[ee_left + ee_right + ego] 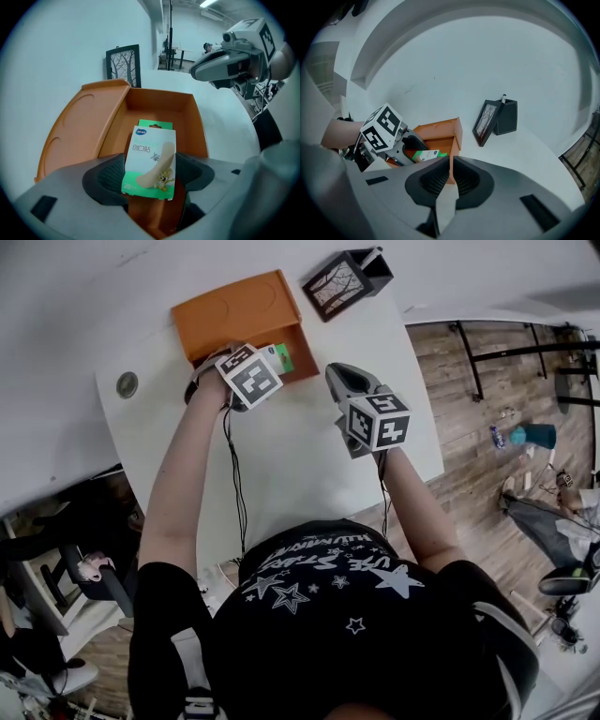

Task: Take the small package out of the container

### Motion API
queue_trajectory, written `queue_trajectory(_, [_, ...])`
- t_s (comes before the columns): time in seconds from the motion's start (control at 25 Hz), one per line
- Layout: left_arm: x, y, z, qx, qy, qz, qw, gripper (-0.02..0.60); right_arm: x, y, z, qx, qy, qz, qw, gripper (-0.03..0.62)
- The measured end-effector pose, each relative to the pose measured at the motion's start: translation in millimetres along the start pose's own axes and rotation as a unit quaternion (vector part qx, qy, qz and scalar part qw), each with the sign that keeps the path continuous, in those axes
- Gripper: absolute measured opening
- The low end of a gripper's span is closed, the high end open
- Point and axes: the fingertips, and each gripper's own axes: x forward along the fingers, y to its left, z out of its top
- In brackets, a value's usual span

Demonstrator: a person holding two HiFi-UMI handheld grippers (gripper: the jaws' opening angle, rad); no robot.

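Note:
The small package (pixel 150 159), a green and white box of plasters, is tilted up between the pads of my left gripper (pixel 154 157), which press on its two side edges. It hangs over the open compartment of the orange container (pixel 159 101), whose lid lies folded out to the left. In the head view the left gripper (pixel 267 360) and the package (pixel 281 357) are at the front of the container (pixel 234 310). My right gripper (pixel 336 371) hovers to the right of the container, shut and empty (pixel 451 159).
A black framed picture with a pen holder (pixel 345 279) stands behind the container to the right. A small round disc (pixel 127 384) lies at the left of the white table (pixel 309 456). The table's right edge drops to a wooden floor.

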Motion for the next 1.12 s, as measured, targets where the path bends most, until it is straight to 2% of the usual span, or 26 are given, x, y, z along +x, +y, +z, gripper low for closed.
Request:
queue_trajectory(0.2, [0,0,0,0.003,0.002,0.002,1.0,0.356,2,6,-1,-0.001,0.0,0.002,1.0,0.054])
queue_trajectory(0.56, [-9,-1,3,0.004,-0.024,0.011,0.9996,0.351,-6,11,4,-0.005,-0.011,0.004,1.0,0.054])
queue_trajectory(0.76, [-32,-3,8,0.0,-0.045,0.034,0.9984,0.351,-19,11,6,-0.007,-0.021,0.005,1.0,0.054])
queue_trajectory(1.12, [-85,-9,7,-0.061,-0.106,0.074,0.9898,0.351,-44,29,17,-0.019,-0.042,0.018,0.999,0.054])
